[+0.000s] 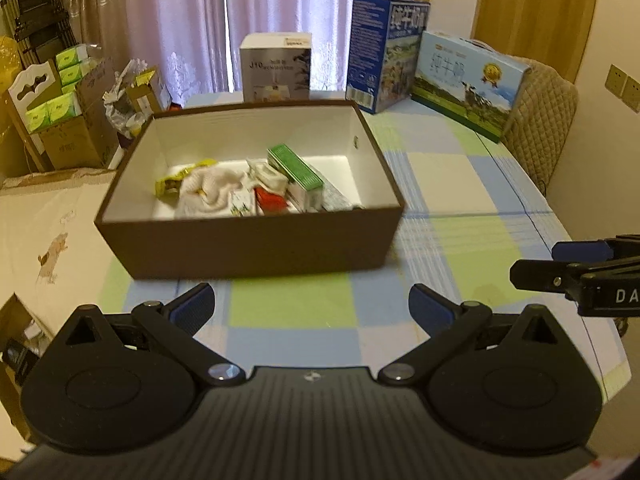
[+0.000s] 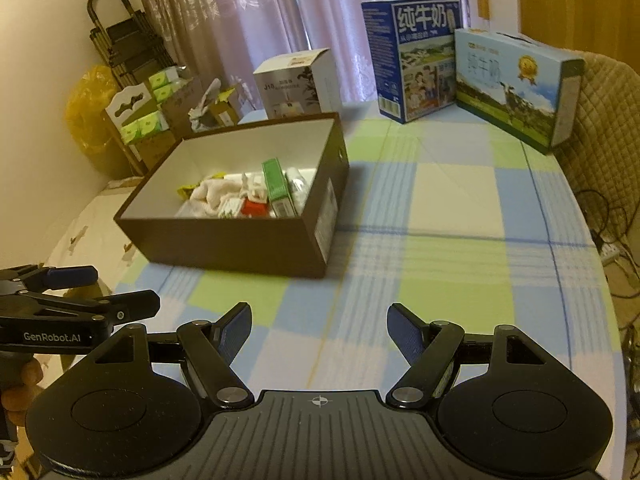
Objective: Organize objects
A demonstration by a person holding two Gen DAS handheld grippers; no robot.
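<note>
Nearest, left gripper [image 1: 311, 312] and right gripper [image 2: 319, 334], both spread wide and empty, pitched down toward the checked counter [image 1: 460, 184], side by side at about the same height. Just beyond, bare cloth only (nothing loose in view to pick up). Further ahead, the brown box [image 1: 248, 240], straight in front of the left gripper and up-left of the right, so nearer the left; long axis running across the left view. Inside, already gathered: green carton [image 1: 294, 168], white cloth [image 1: 210, 190], yellow packet [image 1: 176, 178], red item [image 1: 270, 200]. Farthest back, a white carton [image 1: 276, 66] and two milk cartons [image 1: 386, 52].
</note>
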